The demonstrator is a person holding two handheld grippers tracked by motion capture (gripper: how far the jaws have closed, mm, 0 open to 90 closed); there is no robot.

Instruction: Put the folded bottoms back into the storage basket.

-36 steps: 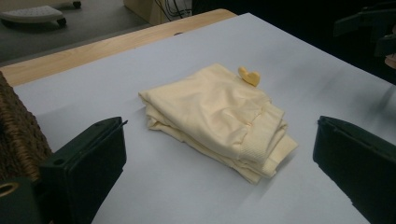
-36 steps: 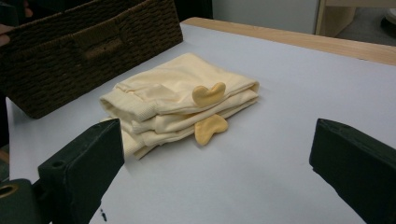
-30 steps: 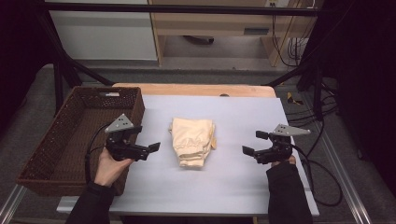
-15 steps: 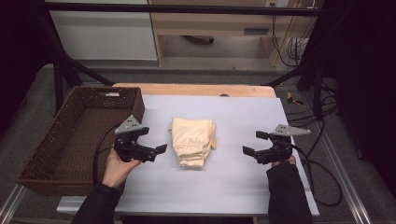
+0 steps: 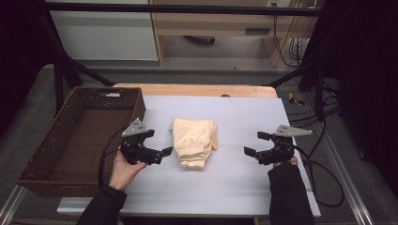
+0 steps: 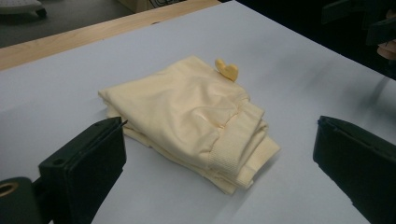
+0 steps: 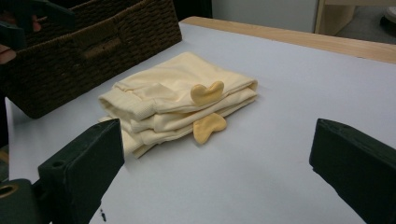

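A table (image 5: 244, 183) covered in pale lavender-grey sheeting takes up most of what I can see, with a strip of bare wood along its far edge. On its left end sits a dark brown wicker basket (image 5: 70, 140), long and deep, with nothing visible inside it.

Near the middle of the sheet lies a folded pale yellow garment (image 5: 194, 142), stacked in several layers with ribbed cuffs facing the person. Two small darker yellow heart-shaped flaps (image 7: 207, 92) stick out from its right-hand side, one resting on the fold and one flat on the sheet.

The left gripper (image 5: 165, 151) hangs just beside the garment's left edge, close to it but not touching as far as I can tell, with the basket right behind the hand. Its jaws stand wide apart and hold nothing; in the left gripper view the garment lies ahead between them.

The right gripper (image 5: 256, 143) sits well off to the garment's right, over bare sheet. Its jaws are likewise spread and empty, pointed towards the garment.
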